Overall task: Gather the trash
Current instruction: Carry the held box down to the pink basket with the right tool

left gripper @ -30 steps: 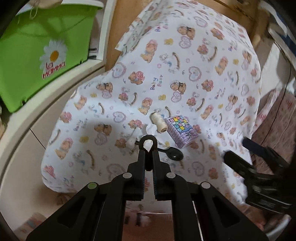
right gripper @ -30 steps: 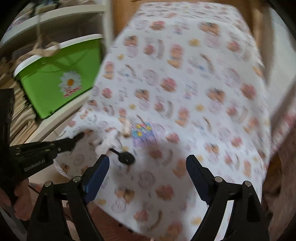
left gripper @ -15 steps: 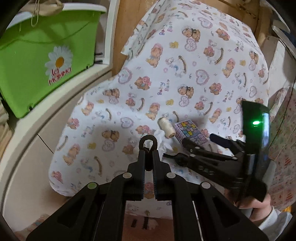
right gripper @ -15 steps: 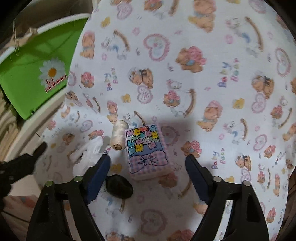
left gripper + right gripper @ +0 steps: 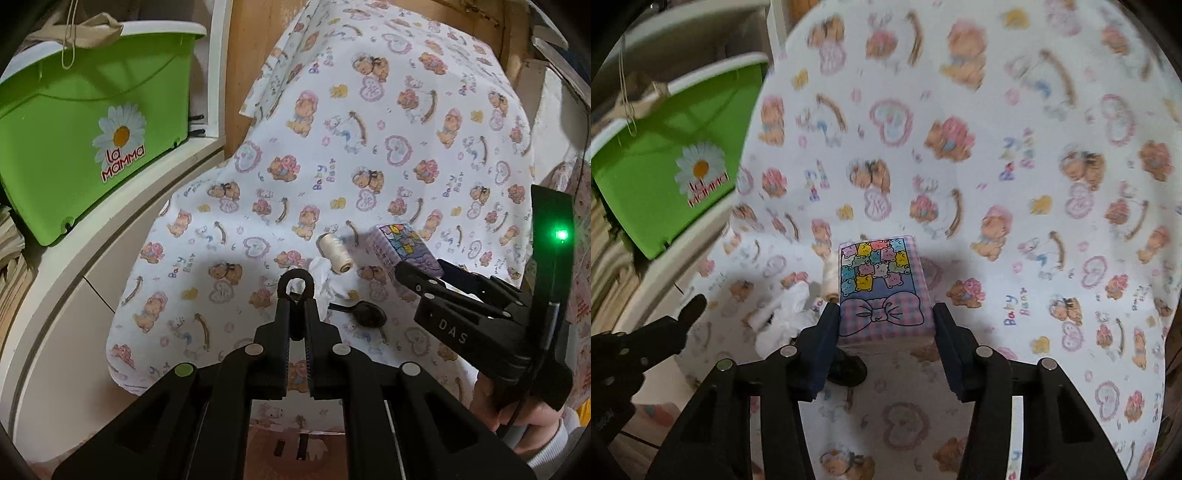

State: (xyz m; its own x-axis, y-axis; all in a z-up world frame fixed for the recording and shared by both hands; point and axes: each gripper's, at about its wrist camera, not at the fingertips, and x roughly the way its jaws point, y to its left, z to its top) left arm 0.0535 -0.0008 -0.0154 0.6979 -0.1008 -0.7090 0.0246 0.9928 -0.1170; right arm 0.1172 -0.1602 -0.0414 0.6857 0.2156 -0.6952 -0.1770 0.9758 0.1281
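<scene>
Tissue pack (image 5: 884, 291): pastel bear print with checked bow, lying flat near the table's front edge.
Thread spool (image 5: 335, 253): cream, on its side, just left of the pack.
Crumpled tissue (image 5: 327, 278): white, beside the spool.
Black spoon (image 5: 364, 313): nearest the front edge.

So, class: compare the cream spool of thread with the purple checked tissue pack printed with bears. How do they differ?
The cream spool of thread is a plain cylinder lying on its side; the purple checked tissue pack is a flat, patterned rectangle. The spool is smaller. The spool lies free, whereas the pack sits between the right gripper fingers, which look about to clamp it. Both rest on the bear-print cloth.
</scene>
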